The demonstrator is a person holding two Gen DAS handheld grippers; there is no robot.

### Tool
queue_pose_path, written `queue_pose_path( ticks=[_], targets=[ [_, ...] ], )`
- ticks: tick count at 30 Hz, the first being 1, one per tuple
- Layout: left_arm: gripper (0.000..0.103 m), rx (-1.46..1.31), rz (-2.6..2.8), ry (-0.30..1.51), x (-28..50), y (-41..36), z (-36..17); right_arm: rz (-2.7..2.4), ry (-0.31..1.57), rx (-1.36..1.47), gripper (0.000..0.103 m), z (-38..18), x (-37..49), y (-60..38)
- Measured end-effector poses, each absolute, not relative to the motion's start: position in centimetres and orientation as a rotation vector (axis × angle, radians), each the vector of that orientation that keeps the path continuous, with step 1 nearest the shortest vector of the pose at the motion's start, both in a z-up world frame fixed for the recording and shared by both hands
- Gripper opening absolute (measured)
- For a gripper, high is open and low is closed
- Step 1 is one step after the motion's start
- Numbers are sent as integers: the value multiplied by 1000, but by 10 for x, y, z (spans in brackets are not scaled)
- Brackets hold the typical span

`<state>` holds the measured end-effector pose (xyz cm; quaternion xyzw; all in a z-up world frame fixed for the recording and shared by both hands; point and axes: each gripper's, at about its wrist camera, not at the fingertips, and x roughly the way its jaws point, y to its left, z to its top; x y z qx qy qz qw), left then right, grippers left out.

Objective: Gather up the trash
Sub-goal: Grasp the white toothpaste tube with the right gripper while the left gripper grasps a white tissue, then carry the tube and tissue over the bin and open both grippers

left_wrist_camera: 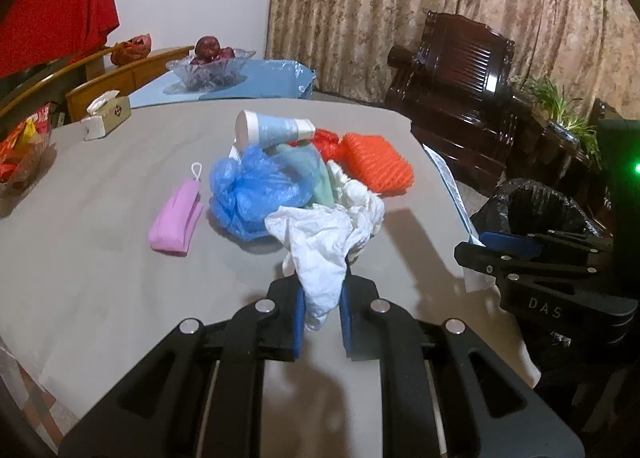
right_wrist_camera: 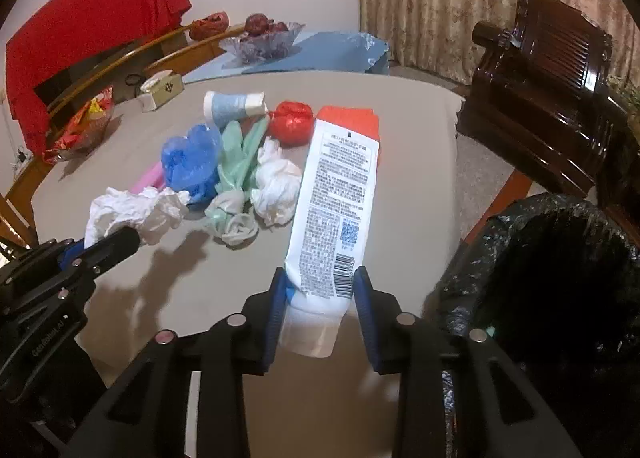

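1. The left claw (left_wrist_camera: 322, 298) is closed tight on a crumpled white tissue (left_wrist_camera: 320, 242); its blue pads pinch the lower end, and the rest of the tissue bulges out ahead of the fingertips, clear of the grey table (left_wrist_camera: 100, 278).
2. The right claw (right_wrist_camera: 320, 294) is clamped on a white tube (right_wrist_camera: 334, 209) with an orange far end. The pads press its sides just above the cap, which points back toward the camera, and the printed back label and barcode face up.
3. The trash bin (right_wrist_camera: 560, 278), lined with a black bag, stands off the table edge, just beside the right claw on its outer side. The held tube is near the bin's rim but not over it.
4. The rest of the trash lies in a heap farther from the bin than both claws: a blue plastic bag (left_wrist_camera: 252, 189), a second white tissue ball (right_wrist_camera: 278, 189), a pale green glove (right_wrist_camera: 236, 165), a tied red bag (right_wrist_camera: 290, 121), a blue-and-white paper cup (left_wrist_camera: 272, 129) on its side, and a pink pouch (left_wrist_camera: 176, 217) at the heap's far side.
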<state>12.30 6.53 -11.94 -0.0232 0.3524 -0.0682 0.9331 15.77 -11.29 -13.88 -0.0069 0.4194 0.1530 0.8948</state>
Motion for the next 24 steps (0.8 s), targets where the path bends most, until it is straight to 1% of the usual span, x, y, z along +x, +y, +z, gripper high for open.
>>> queue_pose_path(
  ticks=[18,21,24],
  targets=[
    [13,-24,-206,679,123,28,-98,308,795,28,32,-108,147,-137],
    [13,-18,-213,678,124,23,-98,309,805,39,32,-112,149,-140],
    [13,-23,-206,697,125,23,-103,314,853,64,31,-129,153,-137]
  ],
)
